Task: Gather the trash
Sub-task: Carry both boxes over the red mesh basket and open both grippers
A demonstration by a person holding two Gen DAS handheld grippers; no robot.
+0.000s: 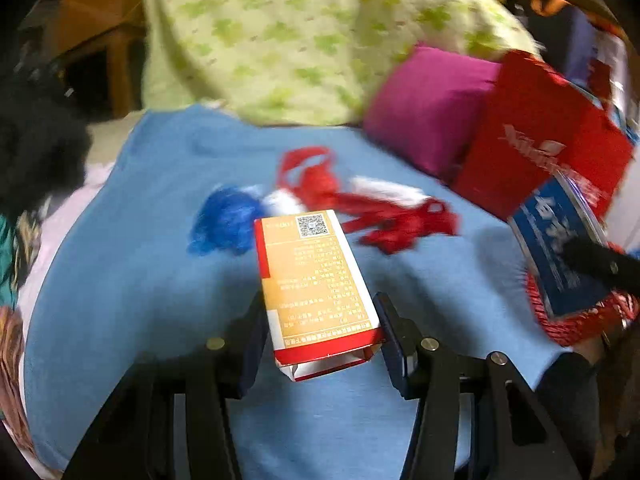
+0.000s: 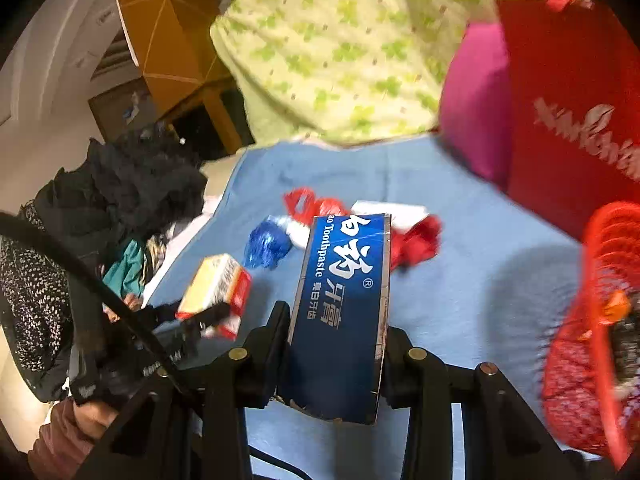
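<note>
Blue cloth [image 1: 132, 280] covers the bed beneath both my claws, and everything I am after lies on it or hangs above it. At the far left sits a heap of dark clothes [image 2: 132, 188], spilling against the cloth's edge. Next comes my left claw [image 1: 320, 324], its pads pressed on the sides of an orange and red carton [image 1: 316, 280] which it holds clear of the cloth; the open, torn end of the carton faces me. From the other wrist the same carton [image 2: 218, 288] shows tilted in that claw, near the clothes heap.

Past the carton, on the cloth, lies the loose trash: a crumpled blue wrapper [image 1: 226, 226], a bit of white paper [image 1: 384, 190] and a tangled red plastic bag [image 1: 384, 216], all close together, the wrapper just beside the red bag's left end. Behind them a pale green patterned quilt [image 1: 280, 40] is piled up.

My right claw [image 2: 336, 340] is clamped on a blue toothpaste box [image 2: 344, 304], gripped at its lower half, standing up between the fingers and leaning a little.

Further right, a magenta pillow [image 2: 476, 120] leans against a red paper bag [image 2: 568, 120]. At the right edge stands a red mesh basket [image 2: 592, 320], near the toothpaste box.
</note>
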